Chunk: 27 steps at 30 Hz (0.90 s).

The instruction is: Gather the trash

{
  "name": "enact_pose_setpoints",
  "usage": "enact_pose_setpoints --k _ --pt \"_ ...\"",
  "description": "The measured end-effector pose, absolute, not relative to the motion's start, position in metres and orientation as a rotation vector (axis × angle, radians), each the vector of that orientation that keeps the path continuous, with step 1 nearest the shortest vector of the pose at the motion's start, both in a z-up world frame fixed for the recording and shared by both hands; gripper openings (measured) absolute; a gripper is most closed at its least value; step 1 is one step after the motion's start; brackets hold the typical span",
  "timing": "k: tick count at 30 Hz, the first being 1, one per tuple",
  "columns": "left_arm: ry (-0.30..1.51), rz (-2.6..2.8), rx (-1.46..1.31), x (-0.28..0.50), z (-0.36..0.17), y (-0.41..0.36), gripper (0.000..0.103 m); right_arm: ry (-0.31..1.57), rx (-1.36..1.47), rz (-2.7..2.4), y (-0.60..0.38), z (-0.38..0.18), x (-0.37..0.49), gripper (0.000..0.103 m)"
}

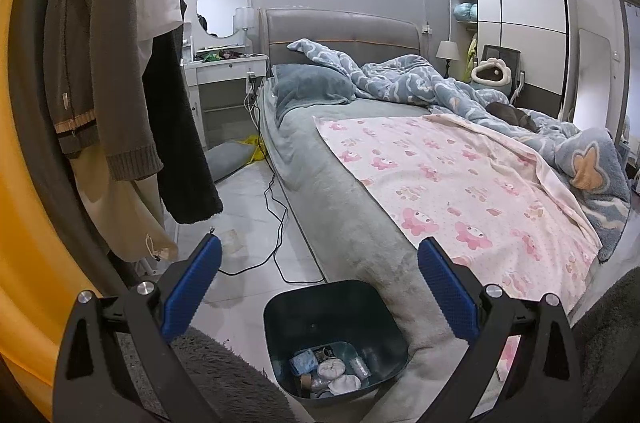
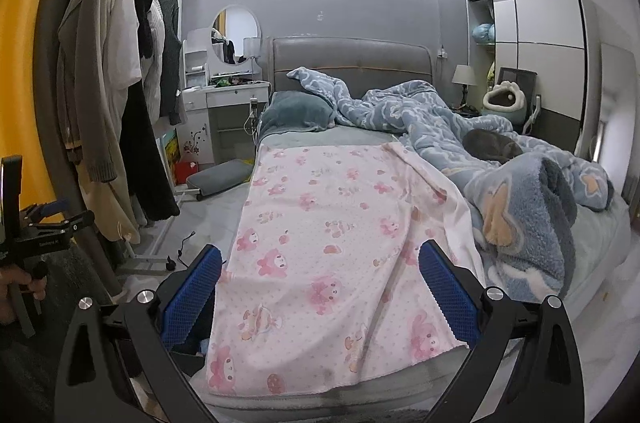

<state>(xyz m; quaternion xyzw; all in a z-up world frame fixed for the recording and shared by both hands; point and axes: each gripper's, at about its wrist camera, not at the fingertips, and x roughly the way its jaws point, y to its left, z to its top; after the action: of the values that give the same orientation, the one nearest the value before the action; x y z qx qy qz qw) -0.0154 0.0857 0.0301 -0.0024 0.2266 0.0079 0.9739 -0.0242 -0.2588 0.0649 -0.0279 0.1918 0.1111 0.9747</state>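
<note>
At the foot of the bed [image 1: 340,191], on the pale tiled floor, stands a dark bin [image 1: 334,337], open at the top, just beside the grey mattress edge. Left gripper [image 1: 320,287] hangs above the bin with its blue pads [image 1: 192,287] spread wide, nothing between them; the bin's mouth lies between and below the two fingers. Bin contents: crumpled white tissues [image 1: 332,369], a pale blue wrapper [image 1: 304,361], a few other small scraps (too small to name). One flat scrap of paper [image 1: 231,242] lies on the floor left of the bin, near a black cable [image 1: 276,223] that runs along the bed side. A grey shaggy rug [image 1: 224,375] touches the bin's left side. Coats [image 1: 112,63] hang on a rack at far left. Right gripper [image 2: 320,287] is held over the bed's foot end, pads likewise spread apart and holding nothing; under it lies a pink cartoon-print sheet [image 2: 320,223] spread across the mattress. A blue fleece blanket [image 2: 520,207] is bunched on the right half of the bed, with a dark grey curled shape [image 2: 492,145] resting on it (cat, probably; head not visible). Right-wrist view also catches the left gripper's frame at far left, gripped by a hand [image 2: 18,285]. Against the back wall: a grey headboard [image 2: 352,63], a white dressing table [image 2: 236,91] with a round mirror [image 2: 236,33], a wardrobe [image 2: 548,35] at right, and a small lamp [image 2: 464,77] beside it.
</note>
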Motion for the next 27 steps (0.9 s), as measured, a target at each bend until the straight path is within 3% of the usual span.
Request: enact_pose_setpoints --k 27 --pt "0.458 0.012 -0.006 -0.016 0.0301 0.085 0.1 0.395 -0.09 0.245 -0.2559 0.0657 -0.0215 0.1"
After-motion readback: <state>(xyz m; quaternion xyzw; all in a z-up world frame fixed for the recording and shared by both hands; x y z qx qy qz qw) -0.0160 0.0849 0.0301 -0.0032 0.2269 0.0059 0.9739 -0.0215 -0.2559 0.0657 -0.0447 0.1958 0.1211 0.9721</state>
